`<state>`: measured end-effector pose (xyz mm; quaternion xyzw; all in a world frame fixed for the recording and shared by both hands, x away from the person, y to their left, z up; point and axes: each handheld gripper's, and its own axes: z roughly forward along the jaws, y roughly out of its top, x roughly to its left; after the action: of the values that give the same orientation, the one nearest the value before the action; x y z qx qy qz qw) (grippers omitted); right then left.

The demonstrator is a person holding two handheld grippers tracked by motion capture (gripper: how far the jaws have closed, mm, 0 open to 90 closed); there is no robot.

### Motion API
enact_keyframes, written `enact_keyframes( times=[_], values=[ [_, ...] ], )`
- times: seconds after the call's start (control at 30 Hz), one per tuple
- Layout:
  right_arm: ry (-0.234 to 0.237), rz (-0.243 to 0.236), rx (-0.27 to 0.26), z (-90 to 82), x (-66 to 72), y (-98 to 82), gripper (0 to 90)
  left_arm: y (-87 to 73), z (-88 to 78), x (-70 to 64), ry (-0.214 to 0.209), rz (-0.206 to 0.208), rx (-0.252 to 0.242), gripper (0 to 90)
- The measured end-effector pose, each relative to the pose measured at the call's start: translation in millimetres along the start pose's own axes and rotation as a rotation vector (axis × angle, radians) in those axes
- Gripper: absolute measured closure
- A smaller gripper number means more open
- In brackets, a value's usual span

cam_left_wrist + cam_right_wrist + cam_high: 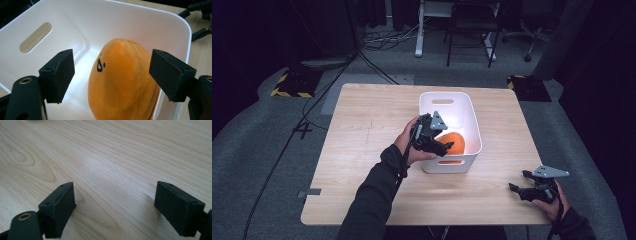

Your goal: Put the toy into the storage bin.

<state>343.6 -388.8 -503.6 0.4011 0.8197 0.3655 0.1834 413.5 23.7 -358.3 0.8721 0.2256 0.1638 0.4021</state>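
Standing wide apart, the black pads (58,75) of the left gripper (110,75) flank the orange, egg-shaped plush toy (122,82) without pressing on it; a gap is seen on each side, so nothing is held. The toy rests inside the white, rounded-rectangular plastic bin (427,107) near the middle of the light wooden table (362,150), leaning towards the bin's right wall. It is judged to be light, soft and easily squashed, not fragile, with a fabric skin that should not slip; the rounded body is best taken across its middle, below the small printed face. The right gripper (115,205) is held low over bare wood at the table's right front corner, its pads likewise spread wide with nothing between them. One toy, one bin, one table and two grippers are counted.
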Motion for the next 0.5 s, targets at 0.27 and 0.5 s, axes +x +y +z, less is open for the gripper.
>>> enact_keyframes(
  times=[0.27,0.5],
  values=[
    [0.0,0.0,0.0,0.0,0.0,0.0,16.9,-1.3,-7.2,3.9,0.031,-0.032,-0.041,18.7],
    [0.0,0.0,0.0,0.0,0.0,0.0,16.9,-4.5,-14.8,7.9,0.071,-0.061,-0.097,18.8]
  ],
)
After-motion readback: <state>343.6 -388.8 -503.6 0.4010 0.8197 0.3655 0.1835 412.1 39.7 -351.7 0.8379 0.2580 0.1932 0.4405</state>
